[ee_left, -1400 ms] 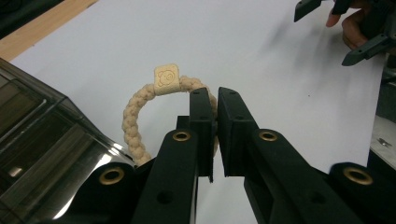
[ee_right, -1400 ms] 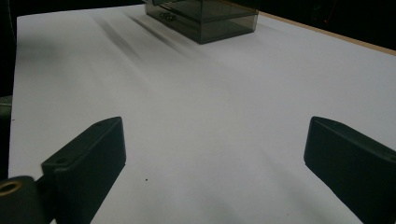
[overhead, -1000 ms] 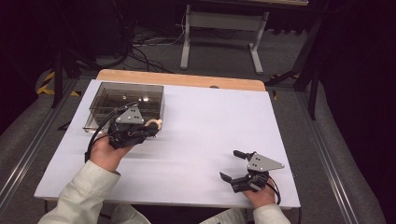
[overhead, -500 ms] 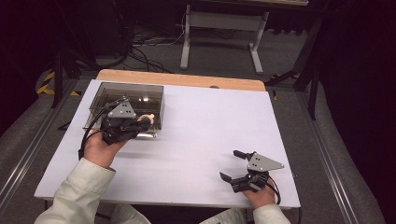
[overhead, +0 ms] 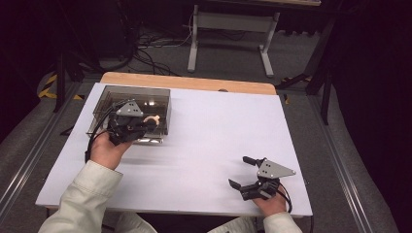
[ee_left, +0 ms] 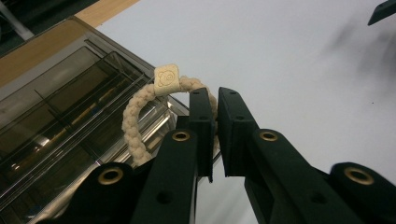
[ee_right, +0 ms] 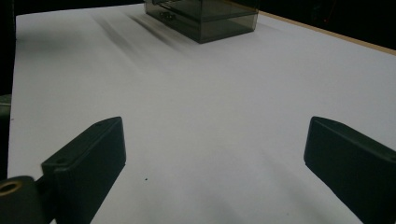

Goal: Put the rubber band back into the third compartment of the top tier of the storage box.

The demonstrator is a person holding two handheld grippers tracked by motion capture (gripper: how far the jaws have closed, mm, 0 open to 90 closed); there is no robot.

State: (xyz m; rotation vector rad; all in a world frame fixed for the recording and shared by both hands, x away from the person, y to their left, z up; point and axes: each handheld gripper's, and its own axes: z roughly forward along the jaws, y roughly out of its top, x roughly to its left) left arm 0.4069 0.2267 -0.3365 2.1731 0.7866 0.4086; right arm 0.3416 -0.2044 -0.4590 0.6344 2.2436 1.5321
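— Smoked-plastic box (overhead: 131,99) at the far left of the bench (overhead: 214,136), with see-through walls and dividers inside. Anything over it?

— Left gripper (overhead: 145,124), held above the box's near right corner. Jaws nearly closed, pinching a cream braided bracelet (ee_left: 135,121) by one side of its loop.

— And the bracelet itself?

— Hangs off the jaws in the air, over the box's front edge. Carries a small square charm (ee_left: 166,79) at the top of the loop, stamped with a little bear face. Seen from above as a pale ring (overhead: 151,120) just at the gripper's tip, right of the grey plate.

— Touching the box?

— Cannot tell from the left gripper view; looks just above the rim.

— Further right?

— Bare white bench top across the middle. Then the right gripper (overhead: 239,173) near the front right corner, resting low on the surface, well apart from the box.

— Its jaws?

— Spread wide, nothing between them. Pointed toward the box (ee_right: 201,18) far across the bench.
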